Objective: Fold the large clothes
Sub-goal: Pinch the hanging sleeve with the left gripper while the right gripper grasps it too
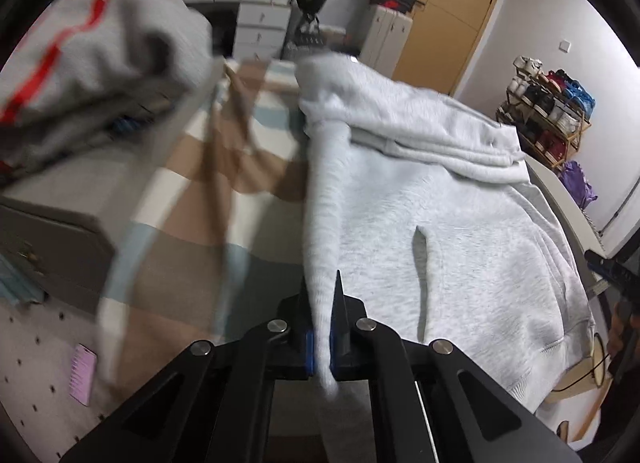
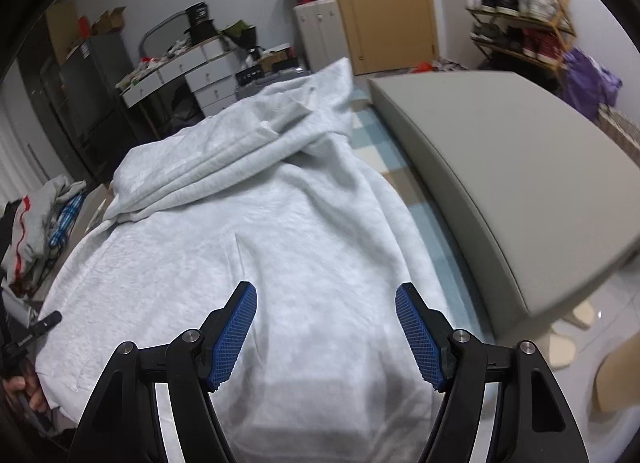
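Note:
A large light grey hoodie (image 1: 460,231) lies spread on the checked bed sheet (image 1: 208,183), with its hood bunched at the far end. One sleeve (image 1: 324,203) runs in a taut strip from the hood area down to my left gripper (image 1: 322,295), which is shut on it with the blue pads pressed against the fabric. In the right wrist view the hoodie (image 2: 280,223) fills the middle. My right gripper (image 2: 326,303) hovers open over its near part, nothing between the blue pads (image 2: 234,339).
A pile of grey clothes with a red stripe (image 1: 92,63) sits at the left. A grey padded slab (image 2: 500,183) borders the bed on the right. Drawers (image 1: 260,23), a door (image 1: 452,15) and a shoe rack (image 1: 548,111) stand behind. A pink comb (image 1: 83,375) lies near left.

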A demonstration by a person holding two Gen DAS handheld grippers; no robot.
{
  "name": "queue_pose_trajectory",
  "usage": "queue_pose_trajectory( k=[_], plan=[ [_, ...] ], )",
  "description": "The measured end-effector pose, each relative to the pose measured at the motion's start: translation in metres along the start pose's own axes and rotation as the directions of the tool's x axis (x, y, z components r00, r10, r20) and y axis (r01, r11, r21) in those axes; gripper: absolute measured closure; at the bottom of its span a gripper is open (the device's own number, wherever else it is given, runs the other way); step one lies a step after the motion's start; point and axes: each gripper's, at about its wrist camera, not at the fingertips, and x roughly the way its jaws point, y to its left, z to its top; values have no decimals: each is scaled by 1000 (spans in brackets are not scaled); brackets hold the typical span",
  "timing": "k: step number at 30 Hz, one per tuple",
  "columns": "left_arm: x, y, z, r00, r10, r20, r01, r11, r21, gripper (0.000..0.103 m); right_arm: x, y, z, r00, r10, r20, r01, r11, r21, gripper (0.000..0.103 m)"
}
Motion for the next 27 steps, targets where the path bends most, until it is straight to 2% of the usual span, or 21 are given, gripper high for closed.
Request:
queue_pose_trajectory(
  k=[2,4,6,9,11,12,13,15,18,20,23,27],
  plan=[
    [-8,4,-2,1000,23,0,-23,1000,21,102,1,5,10,1000,17,5,-17,1000,-19,31],
    [-6,11,-7,998,59,-33,-58,998,30,103,2,9,20,1000,22,12,-21,998,-53,31],
    [-1,15,-11,995,49,-87,-46,998,38,102,11,6,27,1000,8,3,-7,998,-69,31],
    [-2,12,-2,995,4,-97,0,999,41,102,26,-7,33,1000,-3,-24,2,999,-45,31],
    [1,7,11,996,6,-86,-1,999,51,83,38,-17,37,999,-13,-44,12,1000,-19,31],
    [3,5,19,998,17,-64,-14,999,52,61,44,-22,39,998,-15,-55,15,1000,-4,31],
    [6,2,24,999,17,-46,-15,999,50,47,49,-24,42,998,-18,-67,18,1000,8,31],
    [19,-2,37,999,4,-41,-2,999,53,46,60,-28,47,996,-4,-85,6,1000,27,31],
    [45,-6,55,997,22,-78,-17,998,62,46,66,-25,54,995,32,-96,-29,999,26,31],
    [64,-5,68,992,57,-108,-52,997,55,46,74,-23,58,993,44,-105,-42,999,26,31],
    [90,-3,83,977,114,-182,-113,993,16,46,87,-22,66,992,33,-121,-29,999,33,31],
    [105,-10,95,970,157,-185,-149,987,60,46,100,-21,73,990,41,-135,-37,999,31,31]
  ],
)
